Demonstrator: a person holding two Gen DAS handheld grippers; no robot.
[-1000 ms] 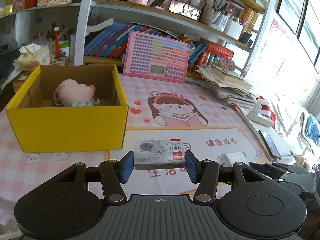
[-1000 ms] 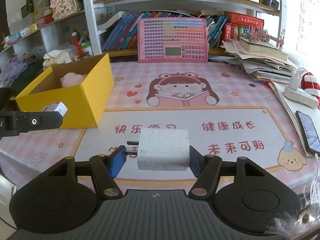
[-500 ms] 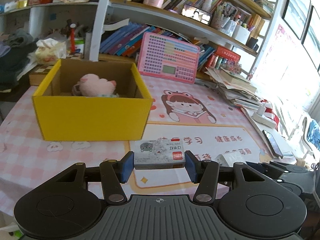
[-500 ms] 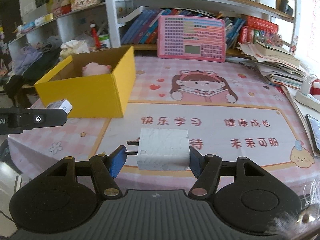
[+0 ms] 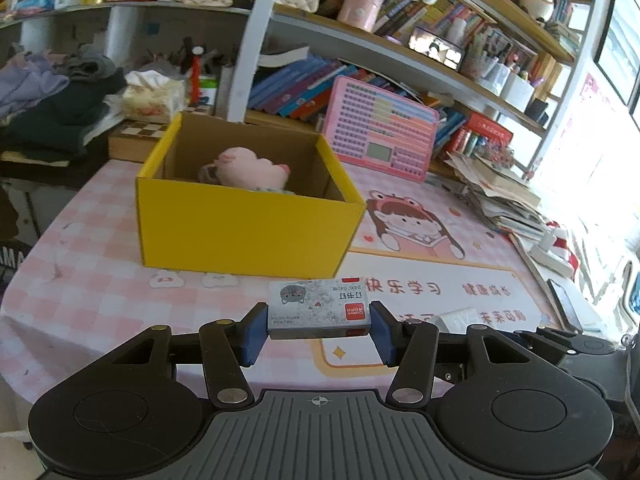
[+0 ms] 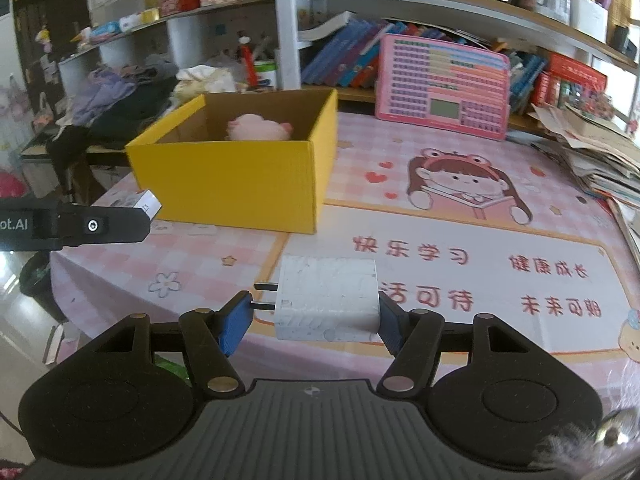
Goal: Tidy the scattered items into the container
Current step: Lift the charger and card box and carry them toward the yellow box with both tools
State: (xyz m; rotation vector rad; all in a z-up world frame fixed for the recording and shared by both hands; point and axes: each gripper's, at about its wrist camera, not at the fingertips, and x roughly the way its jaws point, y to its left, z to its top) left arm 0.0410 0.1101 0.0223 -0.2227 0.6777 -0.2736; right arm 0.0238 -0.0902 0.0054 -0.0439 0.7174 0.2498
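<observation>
Your left gripper (image 5: 318, 330) clamps a small staple box (image 5: 318, 309); your right gripper (image 6: 314, 320) clamps a white charger (image 6: 328, 299), prongs toward nine o'clock. The yellow box (image 5: 244, 228) stands at twelve o'clock, holding what looks like a pink plush (image 5: 248, 168).

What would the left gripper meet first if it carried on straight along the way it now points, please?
Probably the near yellow wall of the cardboard box. The left gripper, shut on the staple box, points across bare tablecloth toward it. Its height against the rim is unclear, so it might pass over.
</observation>
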